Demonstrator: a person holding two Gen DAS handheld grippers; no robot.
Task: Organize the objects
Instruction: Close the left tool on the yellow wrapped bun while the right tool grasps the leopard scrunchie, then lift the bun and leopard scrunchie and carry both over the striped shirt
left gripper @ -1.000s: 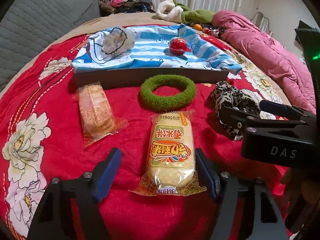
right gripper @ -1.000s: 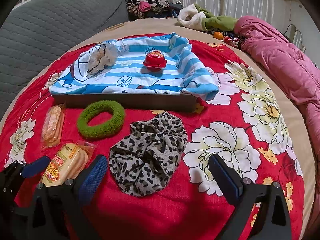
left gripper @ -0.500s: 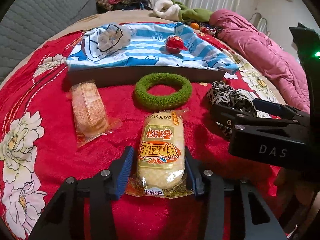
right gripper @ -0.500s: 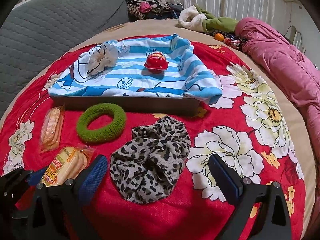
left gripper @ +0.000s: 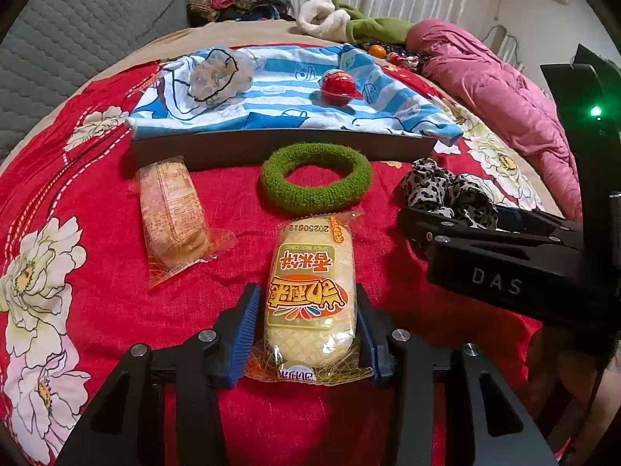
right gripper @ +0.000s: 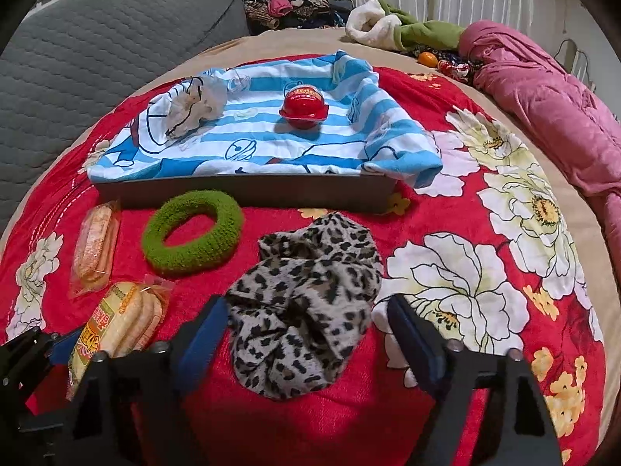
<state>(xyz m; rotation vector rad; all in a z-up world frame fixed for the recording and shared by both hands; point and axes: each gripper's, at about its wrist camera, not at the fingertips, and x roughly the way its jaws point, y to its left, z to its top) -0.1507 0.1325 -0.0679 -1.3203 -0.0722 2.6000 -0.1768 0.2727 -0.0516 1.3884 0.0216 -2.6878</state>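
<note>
My left gripper (left gripper: 306,334) has closed its blue pads on the sides of a yellow rice-cracker packet (left gripper: 310,295) lying on the red floral blanket. A second orange snack packet (left gripper: 172,213) lies to its left, and a green scrunchie (left gripper: 316,184) lies beyond. My right gripper (right gripper: 306,334) is open, its fingers on either side of a leopard-print scrunchie (right gripper: 306,303); its pads stand apart from the cloth. A dark tray (right gripper: 240,192) lined with a blue striped cloth holds a red ball-shaped container (right gripper: 304,106) and a crumpled bag (right gripper: 196,105).
A grey quilted cushion (right gripper: 97,58) stands at the far left. A pink duvet (right gripper: 543,97) lies along the right. Piled clothes (right gripper: 388,23) and an orange (right gripper: 427,57) sit at the back. The right gripper's body (left gripper: 504,264) shows in the left view.
My left gripper moved forward and closed on the rice-cracker packet. My right gripper moved forward and narrowed around the leopard scrunchie.
</note>
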